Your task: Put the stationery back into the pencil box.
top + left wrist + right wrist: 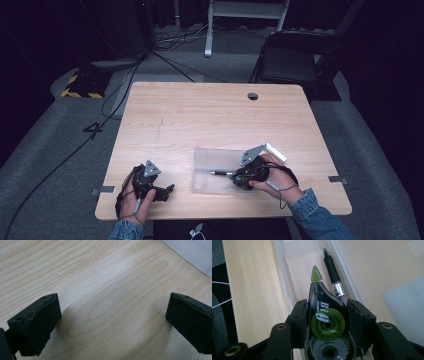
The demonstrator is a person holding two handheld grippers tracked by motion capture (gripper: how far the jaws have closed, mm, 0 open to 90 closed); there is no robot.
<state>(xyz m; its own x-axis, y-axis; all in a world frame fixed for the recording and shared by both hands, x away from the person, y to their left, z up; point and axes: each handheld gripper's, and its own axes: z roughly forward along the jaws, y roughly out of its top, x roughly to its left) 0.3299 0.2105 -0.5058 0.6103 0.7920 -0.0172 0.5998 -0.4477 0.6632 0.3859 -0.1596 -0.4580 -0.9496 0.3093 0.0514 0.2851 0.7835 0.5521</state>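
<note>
- Correction-tape dispenser, black with green gears (325,322), is being clamped by the right gripper (325,320) over the clear plastic tray (284,267), apparently for stowing beside the black pen (334,277).
- Left gripper (112,320) is being held wide open, empty, over the wooden table (100,277).

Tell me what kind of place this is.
Probably a recording studio or lab set up for capturing hand tasks: a lone wooden table on grey carpet, dark curtained surroundings, cables trailing over the floor, a folding chair behind, and hazard-striped tape by a stand.
</note>
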